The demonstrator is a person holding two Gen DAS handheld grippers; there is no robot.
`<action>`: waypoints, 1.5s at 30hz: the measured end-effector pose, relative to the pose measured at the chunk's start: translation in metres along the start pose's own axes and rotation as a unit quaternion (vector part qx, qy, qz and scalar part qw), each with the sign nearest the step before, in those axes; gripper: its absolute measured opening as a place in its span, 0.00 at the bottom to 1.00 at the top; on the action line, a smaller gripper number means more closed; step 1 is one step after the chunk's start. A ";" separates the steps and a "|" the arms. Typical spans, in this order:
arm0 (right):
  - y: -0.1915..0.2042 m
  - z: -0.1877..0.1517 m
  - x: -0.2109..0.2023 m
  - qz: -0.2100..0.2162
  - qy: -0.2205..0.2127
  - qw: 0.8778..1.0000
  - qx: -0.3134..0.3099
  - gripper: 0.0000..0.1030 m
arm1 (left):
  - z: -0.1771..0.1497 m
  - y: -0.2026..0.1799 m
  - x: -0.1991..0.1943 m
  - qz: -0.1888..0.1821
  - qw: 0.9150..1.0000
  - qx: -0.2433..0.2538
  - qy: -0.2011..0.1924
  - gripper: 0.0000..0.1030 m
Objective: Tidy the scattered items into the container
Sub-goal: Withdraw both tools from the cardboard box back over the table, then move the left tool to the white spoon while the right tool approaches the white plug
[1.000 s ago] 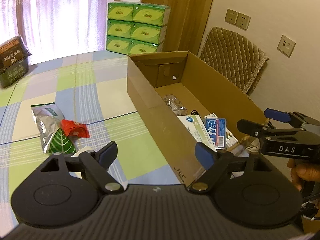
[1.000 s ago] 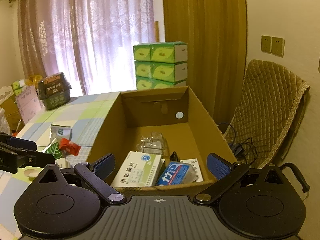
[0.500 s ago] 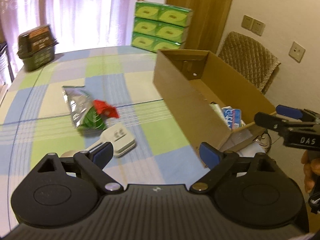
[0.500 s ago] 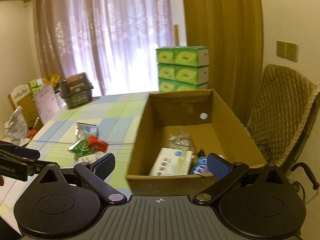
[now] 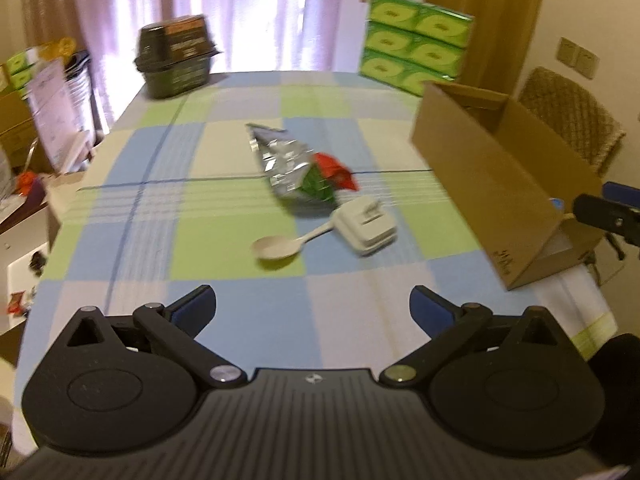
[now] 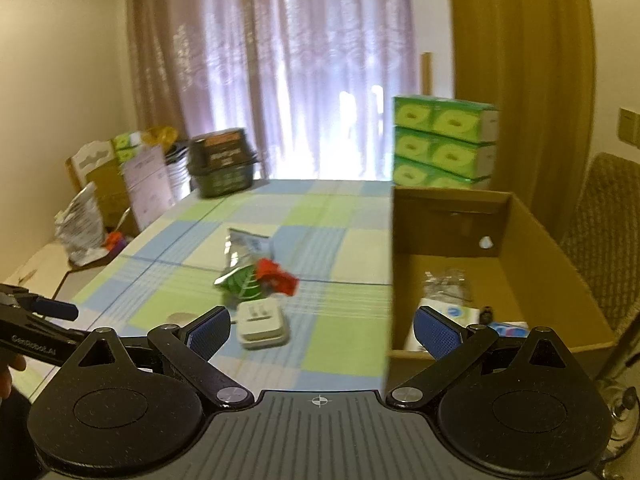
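Observation:
On the checked tablecloth lie a silver and green foil packet (image 5: 294, 168) (image 6: 244, 264), a red wrapper (image 5: 334, 170) (image 6: 276, 274) on it, a white plug adapter (image 5: 366, 226) (image 6: 260, 324) and a pale plastic spoon (image 5: 280, 245). The open cardboard box (image 5: 480, 168) (image 6: 532, 240) stands at the table's right edge and holds a white carton (image 6: 444, 310), clear wrap and a blue item. My left gripper (image 5: 312, 310) is open above the near tablecloth, short of the spoon. My right gripper (image 6: 322, 330) is open near the box's front corner.
A dark food container (image 5: 176, 60) (image 6: 222, 162) sits at the table's far left. Green tissue boxes (image 5: 416, 36) (image 6: 442, 144) are stacked behind the box. A quilted chair (image 5: 572, 120) (image 6: 608, 216) stands right of the box. Clutter and cartons (image 6: 104, 184) line the table's left side.
Both grippers have swung left, away from the box interior and toward the items on the cloth. Both stayed open and empty. The items on the table have not moved.

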State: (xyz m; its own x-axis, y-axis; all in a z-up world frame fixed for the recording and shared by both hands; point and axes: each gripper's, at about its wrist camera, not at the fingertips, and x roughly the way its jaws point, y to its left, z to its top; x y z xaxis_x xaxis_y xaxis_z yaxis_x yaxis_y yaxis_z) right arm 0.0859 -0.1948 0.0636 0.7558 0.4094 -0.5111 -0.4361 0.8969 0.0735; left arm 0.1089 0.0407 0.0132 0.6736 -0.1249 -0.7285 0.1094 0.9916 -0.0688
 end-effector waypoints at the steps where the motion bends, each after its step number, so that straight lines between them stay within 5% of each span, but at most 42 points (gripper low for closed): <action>1: 0.004 0.000 0.002 0.004 0.002 1.000 -0.003 1.00 | -0.002 0.004 0.000 0.003 1.000 -0.001 0.002 0.98; 21: 0.034 -0.010 0.047 0.036 0.047 0.997 -0.046 1.00 | -0.008 0.031 0.026 -0.007 0.999 -0.014 0.028 0.98; 34: 0.037 -0.015 0.116 0.054 0.089 0.993 -0.050 0.99 | 0.007 0.045 0.063 -0.004 0.998 0.045 0.050 0.98; 45: 0.033 -0.018 0.175 0.063 0.137 0.987 -0.060 0.99 | 0.028 0.048 0.115 -0.040 0.993 0.102 0.045 0.95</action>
State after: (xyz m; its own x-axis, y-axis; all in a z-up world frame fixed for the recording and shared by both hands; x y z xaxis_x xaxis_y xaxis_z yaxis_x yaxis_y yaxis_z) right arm 0.1952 -0.0961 -0.0389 0.5382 0.4413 -0.7181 -0.5856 0.8085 0.0580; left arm 0.2120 0.0734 -0.0547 0.5904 -0.1900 -0.7844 0.3109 0.9504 0.0038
